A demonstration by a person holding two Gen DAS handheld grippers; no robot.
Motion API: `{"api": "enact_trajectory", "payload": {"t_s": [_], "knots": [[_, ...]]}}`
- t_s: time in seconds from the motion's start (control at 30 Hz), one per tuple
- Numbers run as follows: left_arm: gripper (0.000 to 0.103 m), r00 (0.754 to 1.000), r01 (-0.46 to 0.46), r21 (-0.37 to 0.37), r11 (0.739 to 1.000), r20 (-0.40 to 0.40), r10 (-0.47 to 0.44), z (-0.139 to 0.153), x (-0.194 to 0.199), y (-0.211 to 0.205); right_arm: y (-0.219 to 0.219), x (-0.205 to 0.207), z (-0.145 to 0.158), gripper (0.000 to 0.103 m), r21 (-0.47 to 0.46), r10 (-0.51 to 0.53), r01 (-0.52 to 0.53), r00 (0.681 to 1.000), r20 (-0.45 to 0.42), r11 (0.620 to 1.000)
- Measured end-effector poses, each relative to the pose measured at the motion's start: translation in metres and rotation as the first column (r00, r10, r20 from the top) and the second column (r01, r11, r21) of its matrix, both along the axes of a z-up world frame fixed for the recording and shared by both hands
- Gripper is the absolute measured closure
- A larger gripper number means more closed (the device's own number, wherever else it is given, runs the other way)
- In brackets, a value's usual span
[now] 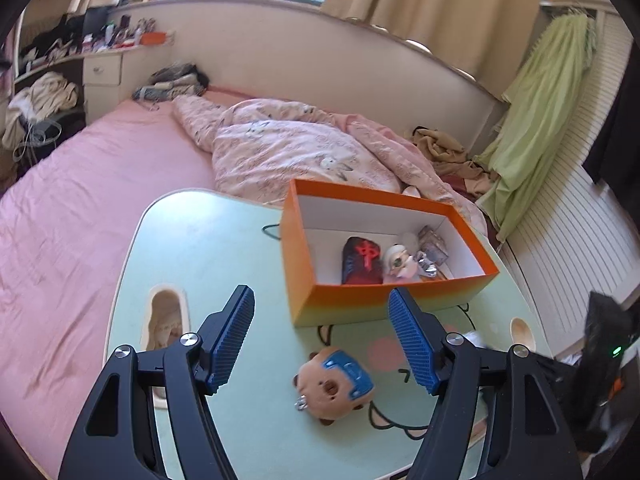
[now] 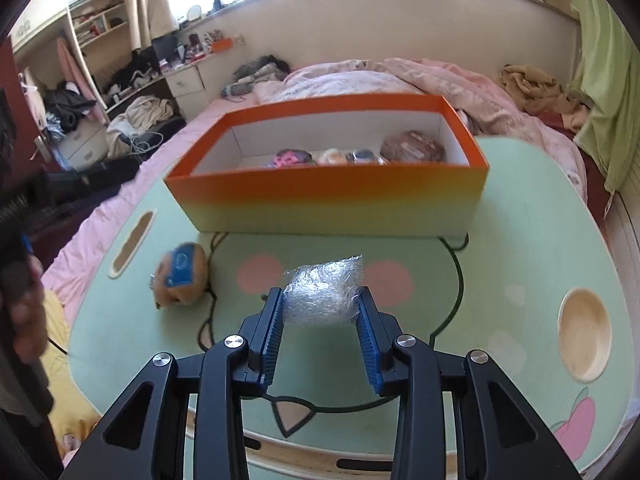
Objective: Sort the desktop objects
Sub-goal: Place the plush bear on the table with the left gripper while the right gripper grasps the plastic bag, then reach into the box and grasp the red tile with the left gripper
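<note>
You are working over the green lap table (image 2: 520,220), and the step in hand appears to be a transfer: one item gripped, one still loose, the rest already boxed. The orange box (image 2: 328,196) stands at the far side of the table and holds several small items — a dark tile with a red character (image 1: 362,260), a small figurine (image 1: 398,262) and a clear wrapped piece (image 1: 432,250) (the right wrist view also shows a round brown item at one end). The bear-head plush (image 1: 334,380) lies on the table near the box, between the widely spread, empty fingers of the left gripper (image 1: 322,336). The right gripper (image 2: 322,306) is closed on the crinkled plastic-wrapped bundle (image 2: 324,292), short of the box. Next, judge clearance over the near wall — then release inside.
</note>
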State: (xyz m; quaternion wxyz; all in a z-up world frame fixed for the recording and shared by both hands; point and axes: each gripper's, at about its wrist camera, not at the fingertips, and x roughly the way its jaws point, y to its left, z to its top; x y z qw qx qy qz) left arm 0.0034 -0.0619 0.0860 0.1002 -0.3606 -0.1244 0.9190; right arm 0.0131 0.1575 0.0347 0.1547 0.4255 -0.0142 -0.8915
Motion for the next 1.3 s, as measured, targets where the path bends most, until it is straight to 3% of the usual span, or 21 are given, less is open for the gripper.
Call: {"api": "enact_trajectory", "payload": {"t_s": [0.17,0.23,0.3,0.57,0.63,0.7,0.8,0.87,0.97,1.03,1.1,1.3], "knots": [[0.033,1.0,0.019,-0.008,1.0,0.001,-0.019,0.002,-0.003,0.011,0.006,0.003,-0.01,0.066,-0.028,-0.001,0.002,1.0,0.013,1.0],[0.033,1.0,0.03,-0.014,0.999,0.008,-0.03,0.001,-0.005,0.015,0.008,0.006,-0.008,0.053,-0.034,0.003,-0.003,1.0,-0.006,0.999],[0.033,0.999,0.046,-0.026,0.999,0.007,-0.045,0.003,-0.007,0.021,0.01,0.01,-0.003,0.033,-0.051,-0.005,0.002,0.999,-0.043,0.999],[0.033,0.985,0.155,-0.144,0.977,-0.048,-0.163,0.03,-0.034,0.055,0.024,0.018,0.018,0.031,-0.125,-0.038,0.027,0.996,-0.084,0.992],[0.033,0.975,0.219,-0.166,0.961,0.005,-0.221,0.031,-0.052,0.067,0.029,0.019,0.022,0.031,-0.134,-0.039,0.028,0.996,-0.083,0.991],[0.033,0.948,0.317,-0.179,0.931,0.101,-0.303,0.028,-0.075,0.082,0.034,0.019,0.023,0.031,-0.149,-0.051,0.039,0.996,-0.076,0.988],[0.033,0.918,0.361,-0.188,0.913,0.244,-0.312,0.015,-0.11,0.091,0.041,0.022,0.022,0.031,-0.181,-0.061,0.048,0.996,-0.064,0.982],[0.033,0.914,0.343,-0.209,0.916,0.299,-0.274,0.007,-0.125,0.092,0.046,0.023,0.021,0.031,-0.202,-0.067,0.055,0.996,-0.055,0.978],[0.034,0.893,0.362,-0.201,0.91,0.355,-0.277,-0.007,-0.134,0.095,0.051,0.021,0.017,0.031,-0.223,-0.074,0.065,0.997,-0.033,0.973],[0.045,0.877,0.377,-0.192,0.906,0.39,-0.282,-0.016,-0.139,0.098,0.054,0.021,0.016,0.031,-0.232,-0.077,0.069,0.997,-0.025,0.97],[0.047,0.859,0.391,-0.183,0.902,0.425,-0.286,-0.026,-0.145,0.1,0.056,0.022,0.016,0.031,-0.232,-0.081,0.073,0.996,-0.029,0.97],[0.047,0.856,0.384,-0.207,0.9,0.445,-0.263,-0.045,-0.149,0.103,0.06,0.025,0.019,0.031,-0.239,-0.081,0.069,0.996,-0.037,0.968]]}}
